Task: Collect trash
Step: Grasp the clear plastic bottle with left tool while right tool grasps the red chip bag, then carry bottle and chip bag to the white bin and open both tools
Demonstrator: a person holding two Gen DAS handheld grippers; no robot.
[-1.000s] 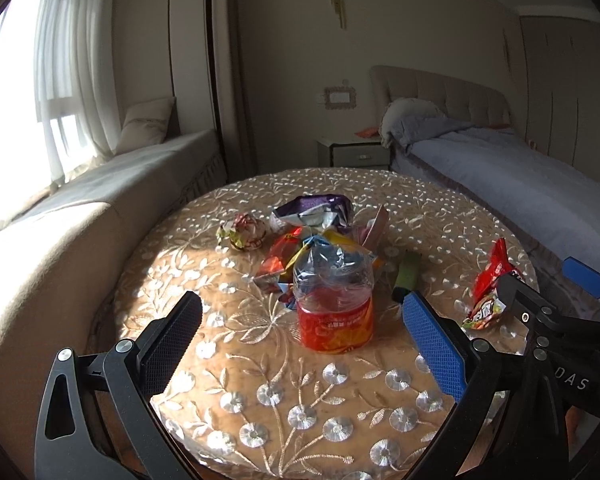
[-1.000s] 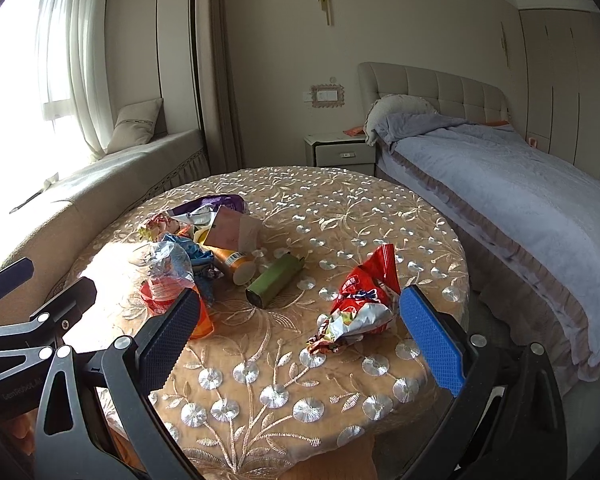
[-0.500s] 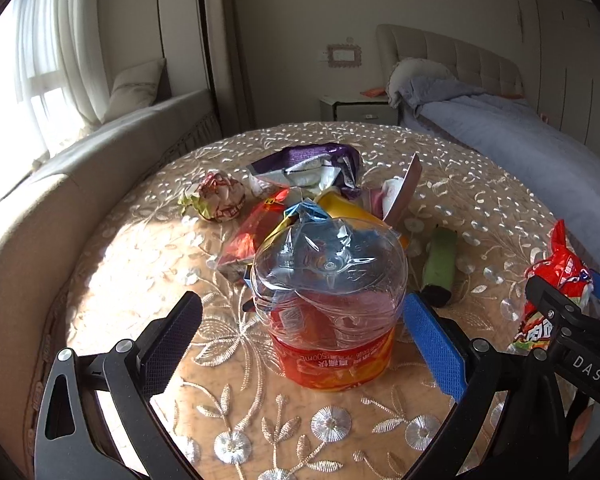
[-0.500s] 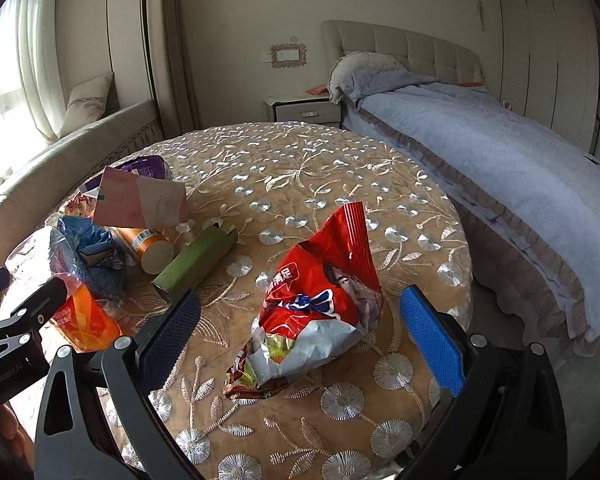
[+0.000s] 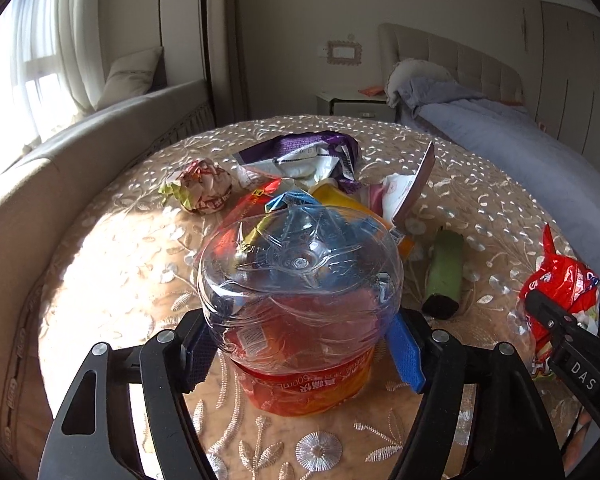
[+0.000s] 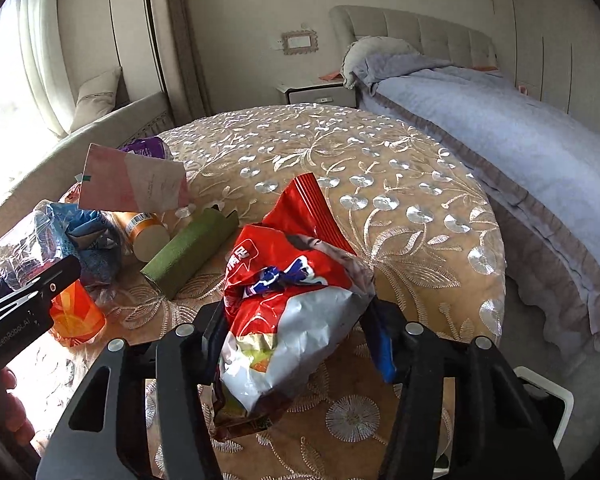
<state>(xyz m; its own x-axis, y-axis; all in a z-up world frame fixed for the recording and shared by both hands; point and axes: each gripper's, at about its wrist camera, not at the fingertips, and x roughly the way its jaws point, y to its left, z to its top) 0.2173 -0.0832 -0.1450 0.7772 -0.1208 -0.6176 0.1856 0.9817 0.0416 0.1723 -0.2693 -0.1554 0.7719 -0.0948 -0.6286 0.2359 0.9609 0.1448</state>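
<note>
Both grippers have just been closing. The left gripper (image 5: 300,344) pinches the crushed plastic bottle (image 5: 300,280) between its fingers; the right gripper (image 6: 296,340) squeezes the red snack bag (image 6: 292,280), probably to lift both off the surface (image 6: 400,200) together.

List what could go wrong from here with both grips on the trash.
1. The crushed clear plastic bottle with the orange label is thin and rounded; the left gripper, whose jaws have just been closing around it, may let it slip or buckle.
2. The right gripper, jaws just closing too, pinches only the lower end of the crumpled red snack bag, which may sag or spill.
</note>
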